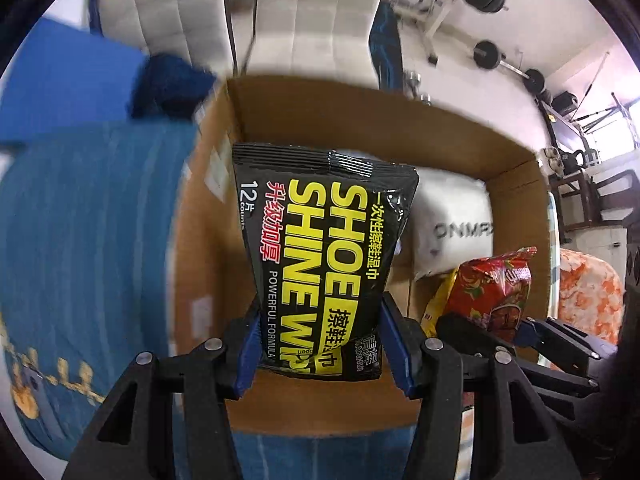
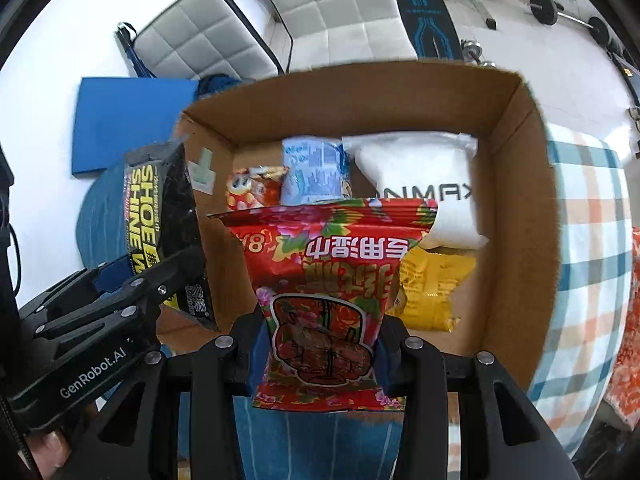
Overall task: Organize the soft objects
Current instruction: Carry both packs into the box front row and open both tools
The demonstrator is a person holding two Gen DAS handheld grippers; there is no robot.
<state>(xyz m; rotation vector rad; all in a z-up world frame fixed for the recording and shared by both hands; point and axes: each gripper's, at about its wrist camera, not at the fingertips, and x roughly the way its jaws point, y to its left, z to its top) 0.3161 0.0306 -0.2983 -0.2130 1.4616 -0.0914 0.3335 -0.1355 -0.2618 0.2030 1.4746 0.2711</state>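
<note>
My left gripper [image 1: 320, 340] is shut on a black shoe shine wipes pack [image 1: 324, 248] and holds it over the left side of an open cardboard box [image 1: 312, 116]. The pack also shows in the right wrist view [image 2: 160, 216]. My right gripper [image 2: 320, 356] is shut on a red flowered wet wipes pack [image 2: 324, 280], held over the box [image 2: 516, 184]; it also shows in the left wrist view [image 1: 496, 292]. Inside the box lie a white pouch [image 2: 416, 168], a yellow packet [image 2: 432, 288], a light blue pack [image 2: 312, 168] and a red snack bag [image 2: 252, 188].
The box sits on a blue cloth [image 1: 88, 240] beside a checked blanket [image 2: 588, 220]. A blue mat [image 2: 128, 124] lies on the floor, with white padded chairs [image 2: 332, 8] and barbell weights [image 2: 544, 8] behind. An orange patterned fabric [image 1: 588, 292] lies to the right.
</note>
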